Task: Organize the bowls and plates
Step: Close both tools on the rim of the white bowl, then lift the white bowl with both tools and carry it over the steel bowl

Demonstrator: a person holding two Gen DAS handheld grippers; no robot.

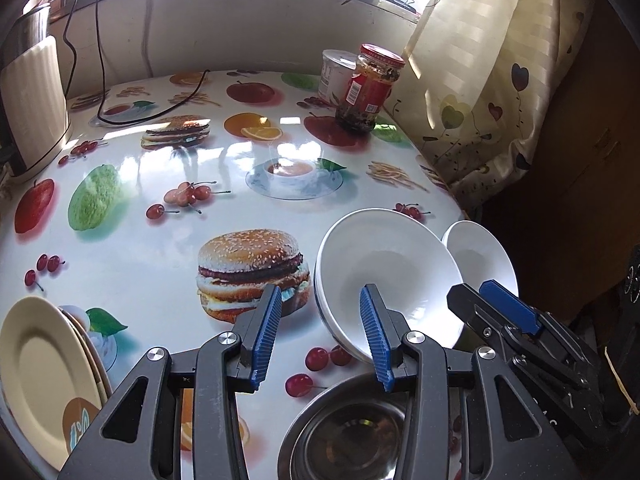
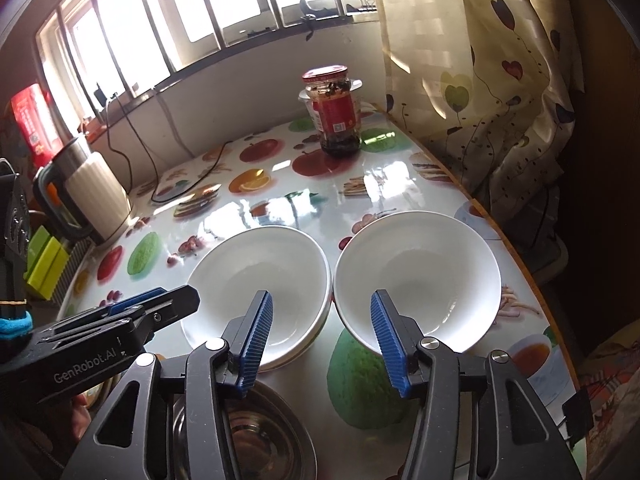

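Left wrist view. Left gripper [image 1: 324, 336]: blue ribbed fingers spread apart, holding nothing, poised over the near edge of the table [image 1: 160, 184], which carries a glossy fruit-and-burger print.
- Stacked white bowls [image 1: 384, 268], right of centre: smooth glazed ceramic, nested, apparently to save room.
- Single white bowl [image 1: 480, 256], just right of the stack, not yet nested.
- Steel bowl [image 1: 344, 436], near edge below the fingers: brushed metal, shallow, round.
- Cream plates [image 1: 44, 364], near left: flat, piled rim over rim.
- Red-lidded jar [image 1: 366, 88] and white tub [image 1: 336, 72], far right by the curtain.

Right wrist view. Right gripper [image 2: 324, 336]: fingers likewise parted and empty, aimed between the two white items.
- Stacked white bowls [image 2: 260, 292] left, single white bowl [image 2: 418, 280] right; rims nearly touching.
- Steel bowl [image 2: 256, 436] near, under the fingers.
- Left gripper [image 2: 132, 312] enters from the left.
- Ribbed cream kettle [image 2: 96, 196], far left.

Likely next step: lifting the single bowl onto the stack.
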